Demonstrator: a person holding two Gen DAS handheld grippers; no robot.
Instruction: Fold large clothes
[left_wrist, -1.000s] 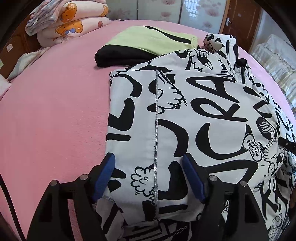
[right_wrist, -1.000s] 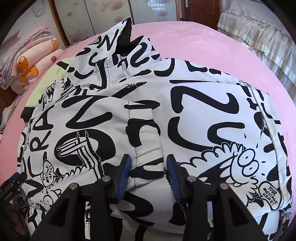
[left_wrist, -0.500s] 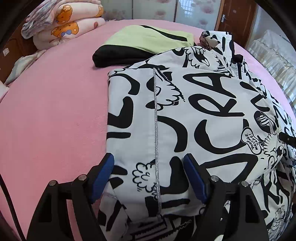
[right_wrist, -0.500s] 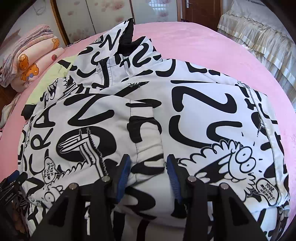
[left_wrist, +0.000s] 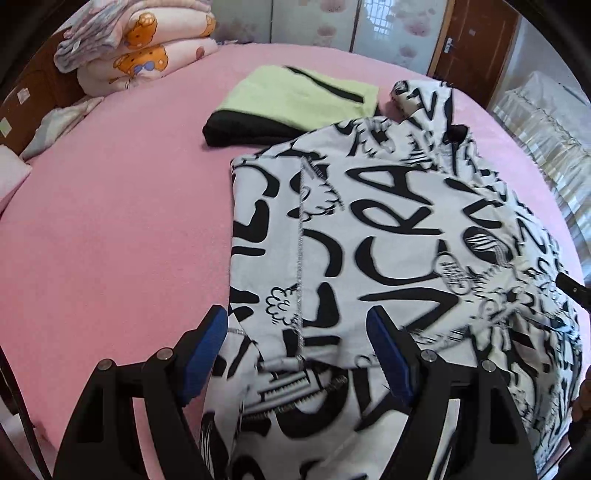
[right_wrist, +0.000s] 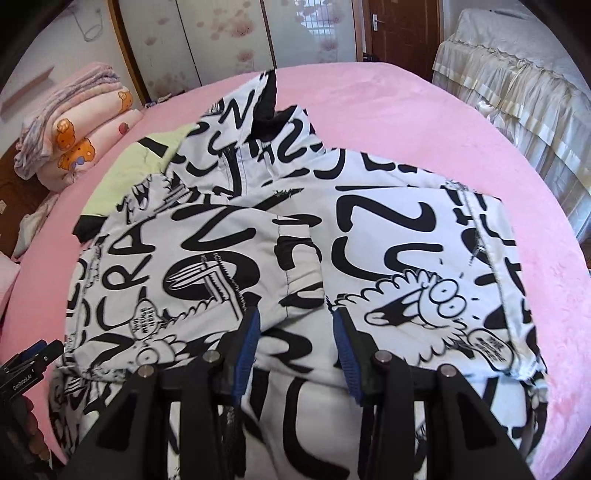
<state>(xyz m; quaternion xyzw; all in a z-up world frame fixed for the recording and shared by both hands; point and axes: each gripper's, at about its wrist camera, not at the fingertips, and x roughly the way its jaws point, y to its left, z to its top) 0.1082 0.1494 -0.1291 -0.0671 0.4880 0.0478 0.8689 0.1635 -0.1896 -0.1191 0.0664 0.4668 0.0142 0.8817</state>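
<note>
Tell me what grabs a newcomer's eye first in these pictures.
The white hooded garment covered in bold black graffiti lettering dominates, lying part-folded across the pink bedspread. Behind it lies a folded pale green and black garment, and a stack of pink bear-print quilts sits at the bed's far left. The blue-padded left gripper and right gripper each straddle the near edge of the printed cloth.

Home bedroom: pink bed (left_wrist: 110, 229), folded quilts (left_wrist: 140, 51), wardrobe (right_wrist: 207, 44).
</note>
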